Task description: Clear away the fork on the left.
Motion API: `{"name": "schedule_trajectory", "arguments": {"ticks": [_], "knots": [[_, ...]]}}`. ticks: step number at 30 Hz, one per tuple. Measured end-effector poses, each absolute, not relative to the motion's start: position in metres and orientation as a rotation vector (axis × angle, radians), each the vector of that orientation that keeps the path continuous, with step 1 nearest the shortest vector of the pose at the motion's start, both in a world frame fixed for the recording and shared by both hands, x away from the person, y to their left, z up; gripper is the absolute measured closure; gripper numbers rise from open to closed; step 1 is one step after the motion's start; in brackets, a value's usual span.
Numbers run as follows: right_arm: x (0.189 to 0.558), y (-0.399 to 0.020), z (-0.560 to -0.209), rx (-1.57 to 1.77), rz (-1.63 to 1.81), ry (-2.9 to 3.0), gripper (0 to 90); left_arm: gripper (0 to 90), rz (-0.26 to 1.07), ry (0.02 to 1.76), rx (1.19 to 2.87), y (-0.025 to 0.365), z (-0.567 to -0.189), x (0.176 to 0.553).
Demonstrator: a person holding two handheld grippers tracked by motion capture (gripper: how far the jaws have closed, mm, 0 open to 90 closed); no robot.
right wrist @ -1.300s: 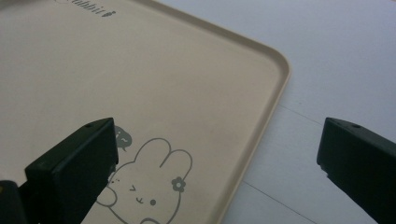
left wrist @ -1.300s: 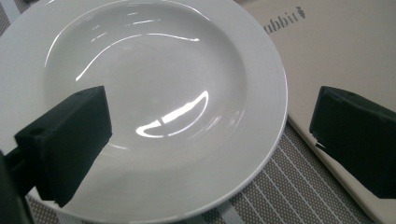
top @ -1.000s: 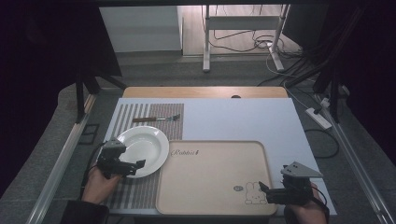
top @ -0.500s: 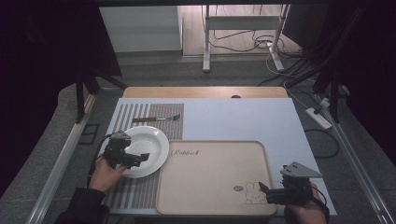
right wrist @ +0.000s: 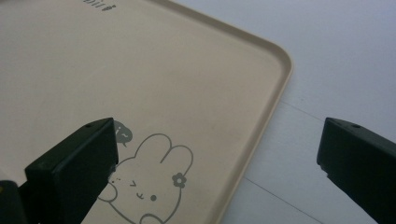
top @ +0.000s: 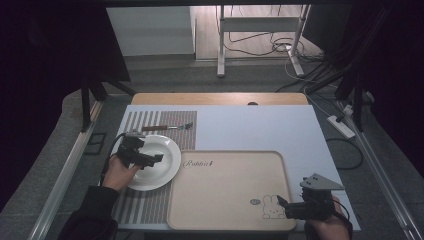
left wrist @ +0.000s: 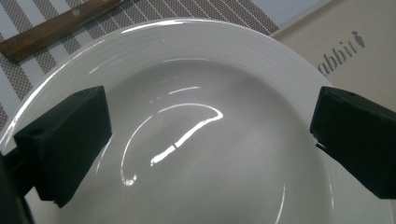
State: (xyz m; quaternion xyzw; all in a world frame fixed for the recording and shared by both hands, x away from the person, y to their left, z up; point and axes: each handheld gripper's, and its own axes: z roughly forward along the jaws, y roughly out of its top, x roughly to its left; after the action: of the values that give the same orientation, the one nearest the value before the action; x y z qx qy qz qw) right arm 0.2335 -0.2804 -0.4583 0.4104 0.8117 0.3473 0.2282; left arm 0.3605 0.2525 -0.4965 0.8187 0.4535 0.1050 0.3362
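Note:
A white plate [top: 155, 162] rests on a striped placemat [top: 150, 205] at the table's left. My left gripper [top: 152, 159] hovers over the plate's left half, open, with its jaws spread wide over the plate's bowl [left wrist: 205, 140] and nothing between them. A beige tray [top: 225, 185] with a rabbit drawing [right wrist: 149, 186] lies in the middle. My right gripper [top: 282, 204] sits at the tray's near right corner, open; its jaws straddle the tray's right rim [right wrist: 266, 121].
A wooden-handled fork [top: 167, 127] lies on the placemat beyond the plate; its handle [left wrist: 56, 28] is close by. The light blue table cover [top: 250, 130] stretches beyond the tray. A power strip [top: 341, 126] lies past the table's right edge.
My left gripper has moved forward and right, from the plate's near left rim to over its bowl. The right gripper has stayed put.

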Motion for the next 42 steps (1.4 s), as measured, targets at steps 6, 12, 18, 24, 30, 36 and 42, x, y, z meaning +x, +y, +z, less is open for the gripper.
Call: {"name": "schedule_trajectory", "arguments": {"ticks": [6,12,18,24,30,36,42], "knots": [[0.234,-0.280,-0.459,1.126,0.951,2.244,0.0,0.0,0.284,1.187,2.142,0.252,-0.497,0.374],[0.234,-0.280,-0.459,1.126,0.946,2.250,0.0,0.0,0.279,1.184,2.149,0.249,-0.498,0.387],[0.234,-0.280,-0.459,1.128,0.946,2.251,0.0,0.0,0.290,1.171,2.167,0.243,-0.496,0.401],[0.234,-0.280,-0.459,1.128,0.946,2.253,0.0,0.0,0.299,1.152,2.172,0.237,-0.496,0.415],[0.234,-0.280,-0.459,1.128,0.946,2.255,0.0,0.0,0.283,1.153,2.181,0.232,-0.499,0.432],[0.235,-0.280,-0.459,1.131,0.949,2.254,0.0,0.1,0.292,1.154,2.219,0.227,-0.506,0.449],[0.234,-0.281,-0.459,1.136,0.951,2.252,0.0,17.9,0.269,1.171,2.210,0.230,-0.507,0.460]]}}
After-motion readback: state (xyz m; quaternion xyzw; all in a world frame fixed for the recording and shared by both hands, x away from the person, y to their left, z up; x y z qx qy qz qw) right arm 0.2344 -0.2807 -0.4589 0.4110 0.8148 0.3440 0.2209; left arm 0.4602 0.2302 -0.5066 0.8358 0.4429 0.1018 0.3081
